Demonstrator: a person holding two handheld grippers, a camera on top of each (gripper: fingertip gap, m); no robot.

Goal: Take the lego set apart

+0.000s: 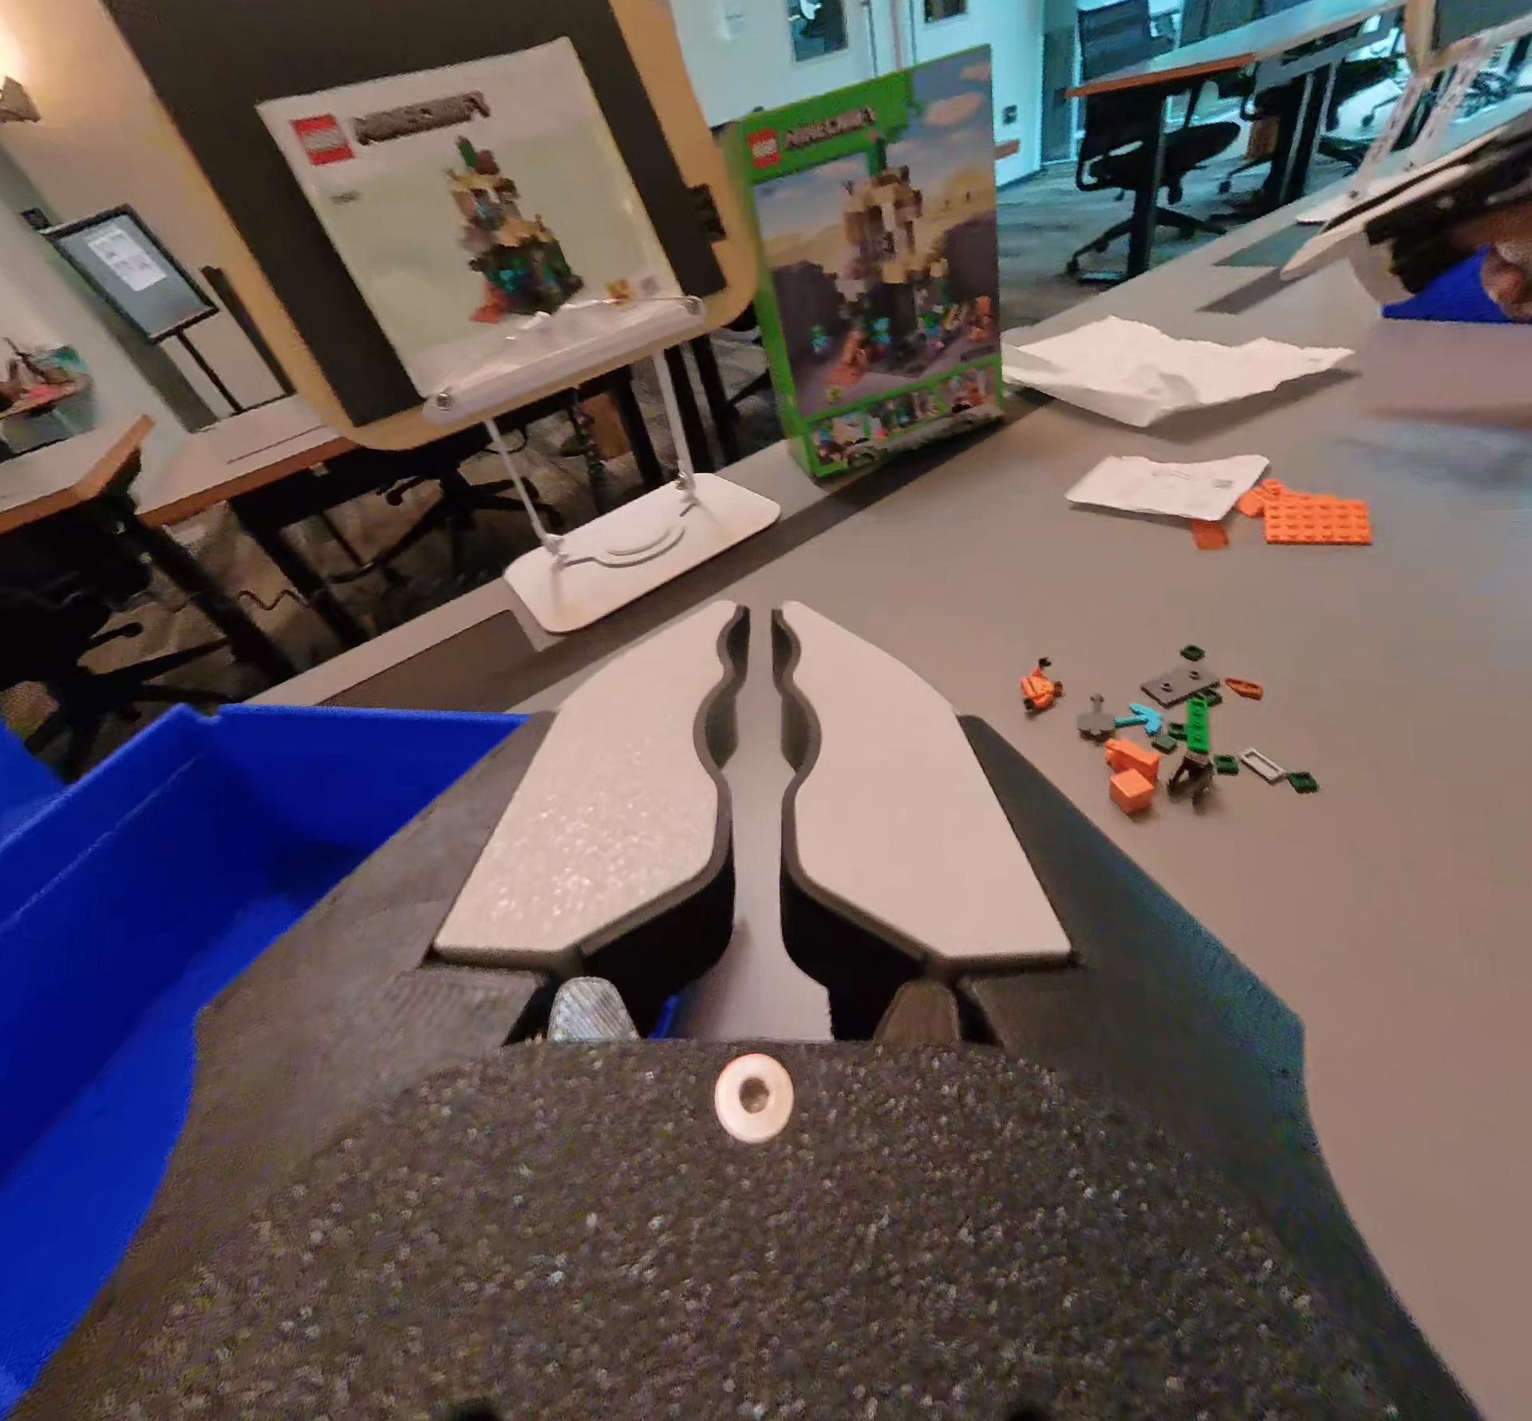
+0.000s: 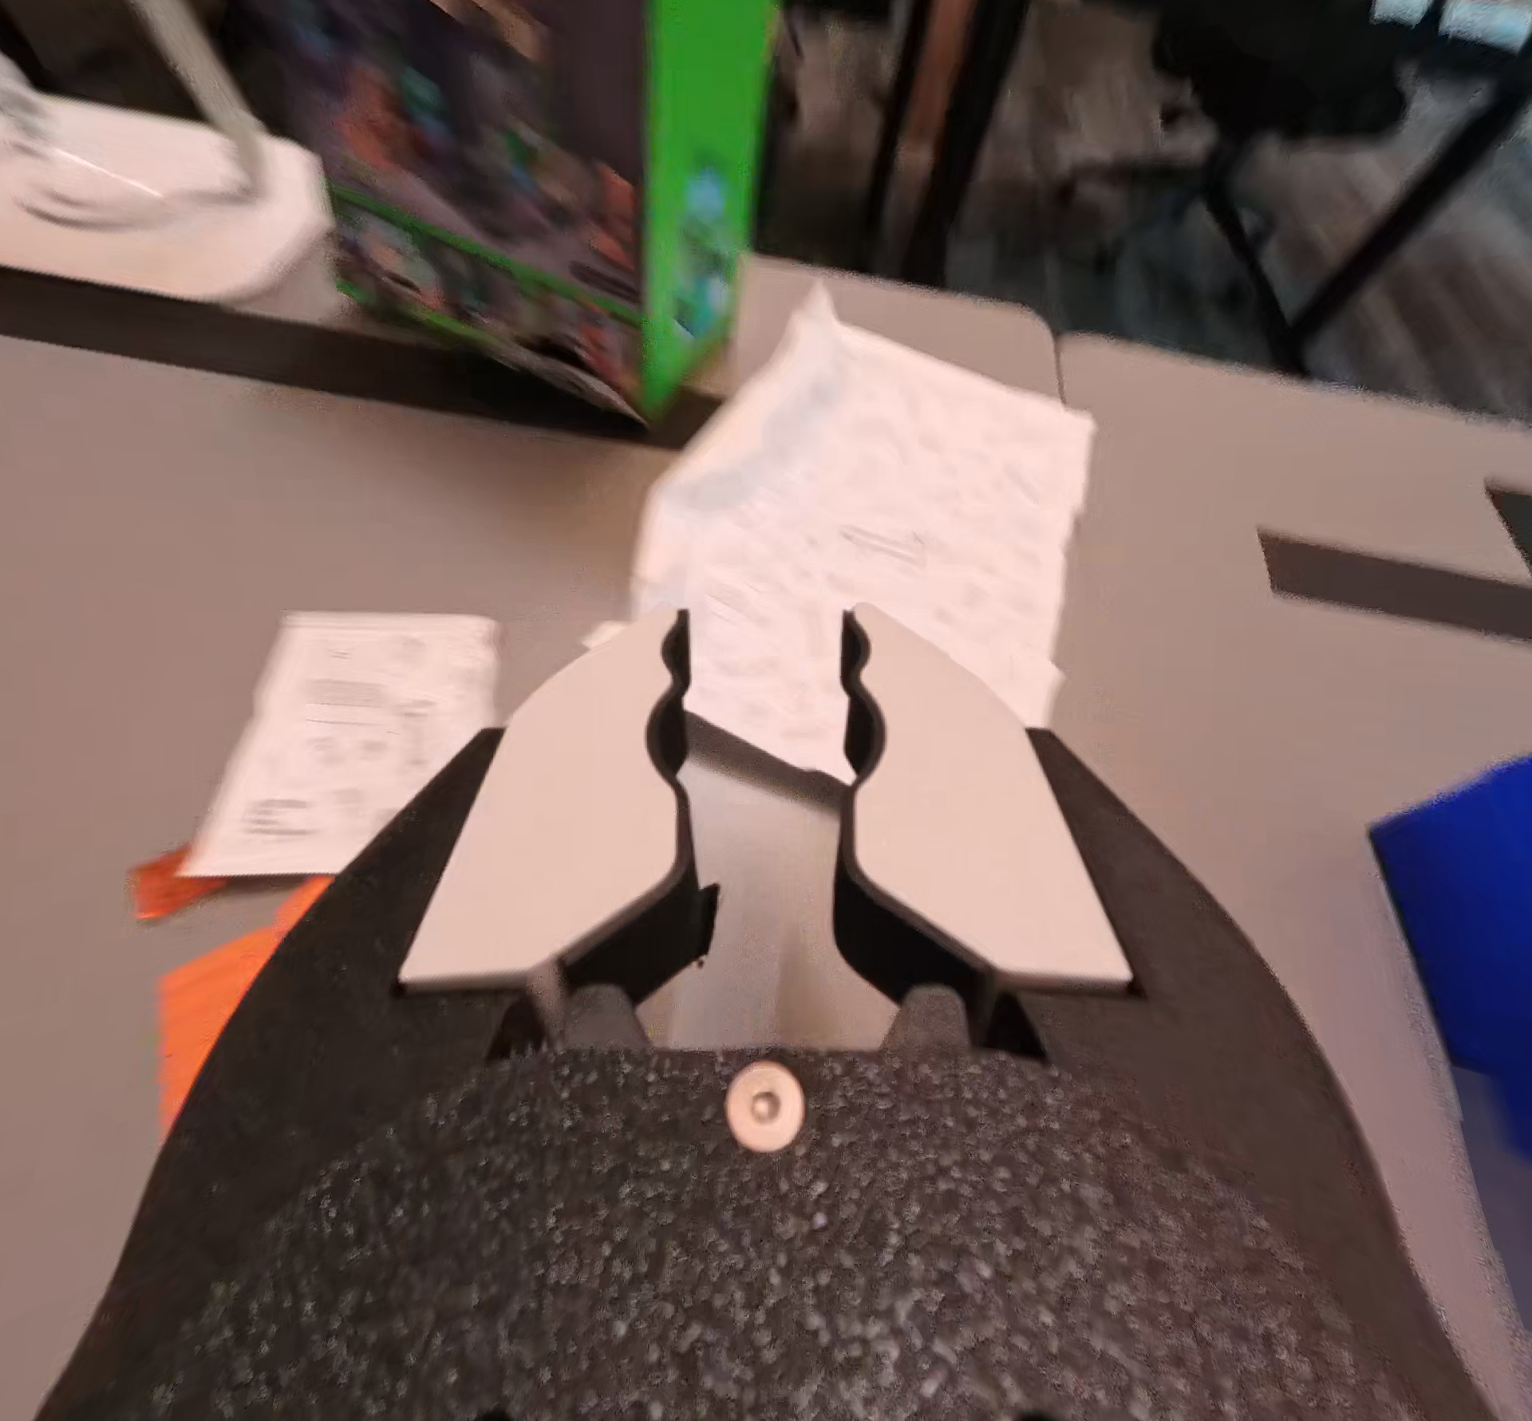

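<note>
The loose lego pieces lie scattered on the grey table, and the orange plates sit farther back beside a paper slip. The left gripper is almost closed and holds nothing. The right gripper is partly open and empty, above a crumpled paper. Its view is blurred, so a hasty reach may scatter the small pieces.

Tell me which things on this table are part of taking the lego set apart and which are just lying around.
Part of the job:
- orange plate stack
- pile of small loose pieces
- blue bin, likely for pieces
- left claw, nearly shut, empty
- right claw, open, empty

Just lying about:
- green set box
- instruction booklet on its white stand
- crumpled white bag
- printed paper slip
</note>
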